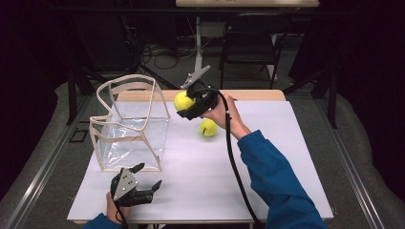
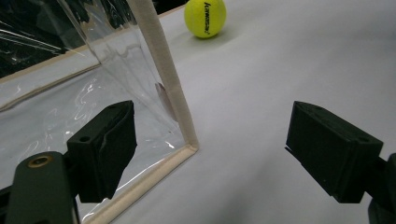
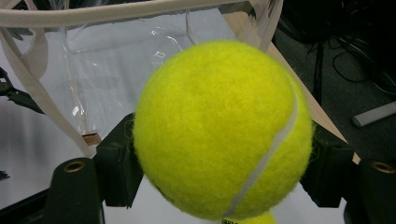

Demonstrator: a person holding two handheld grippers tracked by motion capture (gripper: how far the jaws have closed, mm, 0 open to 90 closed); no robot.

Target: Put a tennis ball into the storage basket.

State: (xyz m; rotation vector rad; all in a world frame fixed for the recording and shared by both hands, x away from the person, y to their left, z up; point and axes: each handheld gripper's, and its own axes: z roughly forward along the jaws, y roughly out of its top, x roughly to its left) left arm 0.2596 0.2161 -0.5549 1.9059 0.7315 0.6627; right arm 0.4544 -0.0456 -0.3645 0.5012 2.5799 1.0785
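Two black pads of the right gripper [image 1: 187, 106] pinch a fuzzy yellow tennis ball [image 3: 219, 128]; carry it over the clear plastic bag's beige rim [image 3: 93, 14] ahead before releasing. The left gripper [image 1: 145, 175] gapes empty.

The person wears blue sleeves [image 1: 277, 181]. Each tool is black with two blocky jaws; brass-ringed screw holes sit at the jaw bases. The left tool [image 1: 147, 177] carries a grey three-cornered plate [image 1: 125, 182], and a black cable [image 1: 234, 157] trails from the right tool [image 1: 187, 106].
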